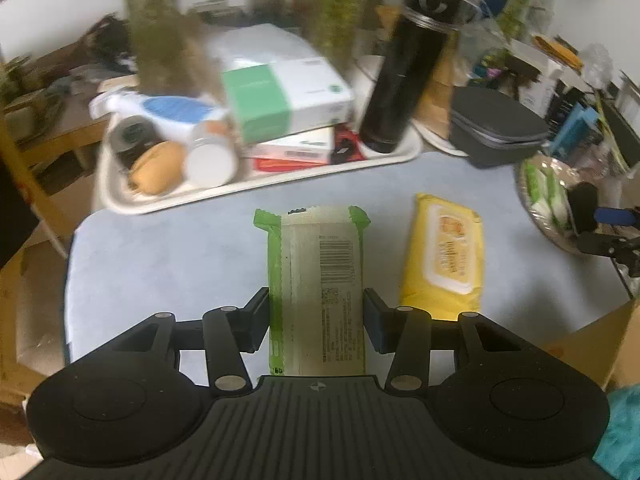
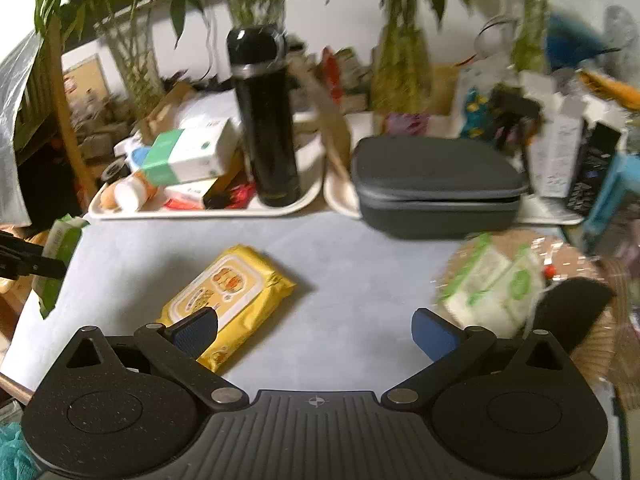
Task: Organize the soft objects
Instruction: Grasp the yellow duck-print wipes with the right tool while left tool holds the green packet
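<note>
Between the jaws of the left gripper (image 1: pixel 316 318) sits a green-and-white plastic pack of wet wipes (image 1: pixel 316 280), barcode side up, its length running away from the camera; both blue pads press against its long sides, so the pack is pinched, above the pale blue desk (image 1: pixel 180 248). Just to its right on the desk lies a yellow soft pack of wipes with a white flip lid (image 1: pixel 442 252), apart from the held pack. In the right wrist view the same yellow pack lies flat at an angle, partly behind the left pad of the right gripper (image 2: pixel 316 334), whose jaws stand spread wide with only bare desk between them.

To the right a round woven basket (image 2: pixel 576 264) holds two more green-and-white wipe packs (image 2: pixel 492 284). Toward the back of the desk a cream plastic tray (image 1: pixel 280 178) carries a tall black flask (image 1: pixel 404 68), a white-and-green carton (image 1: pixel 280 88), a white jar lying on its side (image 1: pixel 210 152) and other small items too blurred to tell. Beside the tray rests a dark grey zipped case (image 2: pixel 436 184). Green plants in glass vases (image 2: pixel 402 52) stand behind, against a white wall.
</note>
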### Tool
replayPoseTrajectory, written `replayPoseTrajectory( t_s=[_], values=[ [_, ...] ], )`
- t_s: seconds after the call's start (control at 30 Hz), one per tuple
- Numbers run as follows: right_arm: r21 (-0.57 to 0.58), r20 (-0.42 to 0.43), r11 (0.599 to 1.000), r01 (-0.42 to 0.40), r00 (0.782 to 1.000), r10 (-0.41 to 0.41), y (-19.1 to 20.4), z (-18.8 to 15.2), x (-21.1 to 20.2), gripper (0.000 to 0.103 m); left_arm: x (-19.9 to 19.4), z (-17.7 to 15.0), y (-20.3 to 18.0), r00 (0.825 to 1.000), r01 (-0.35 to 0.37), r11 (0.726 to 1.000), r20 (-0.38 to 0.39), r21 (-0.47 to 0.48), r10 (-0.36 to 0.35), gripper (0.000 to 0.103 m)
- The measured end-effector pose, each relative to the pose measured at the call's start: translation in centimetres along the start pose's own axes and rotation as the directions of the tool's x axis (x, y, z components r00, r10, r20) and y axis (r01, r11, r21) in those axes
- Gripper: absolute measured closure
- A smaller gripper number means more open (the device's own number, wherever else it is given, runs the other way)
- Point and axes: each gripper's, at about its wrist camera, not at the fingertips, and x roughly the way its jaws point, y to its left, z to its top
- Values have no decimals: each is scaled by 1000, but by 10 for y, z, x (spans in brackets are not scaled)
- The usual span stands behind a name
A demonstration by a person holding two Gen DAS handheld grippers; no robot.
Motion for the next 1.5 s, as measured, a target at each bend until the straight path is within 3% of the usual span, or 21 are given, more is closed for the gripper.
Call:
replayPoseTrajectory(
  t_s=[0.2,0.47,0.97,1.27,1.5],
  values=[
    [-37,-66,994,-106,992,103,6,3,29,2,-7,-26,32,999,-38,992,33,-118,42,56],
    [-73,-151,966,-247,960,234,19,4,66,7,-7,-59,44,994,-58,977,80,-204,76,56],
    [-117,-256,914,-390,901,351,38,12,127,7,-3,-81,35,978,-8,977,204,-213,52,56],
    [-254,-230,873,-416,903,363,65,29,147,7,-1,-85,35,968,-4,979,243,-205,55,56],
    [-399,-228,808,-433,900,371,96,32,158,7,4,-87,33,973,-5,984,225,-180,46,56]
  ],
)
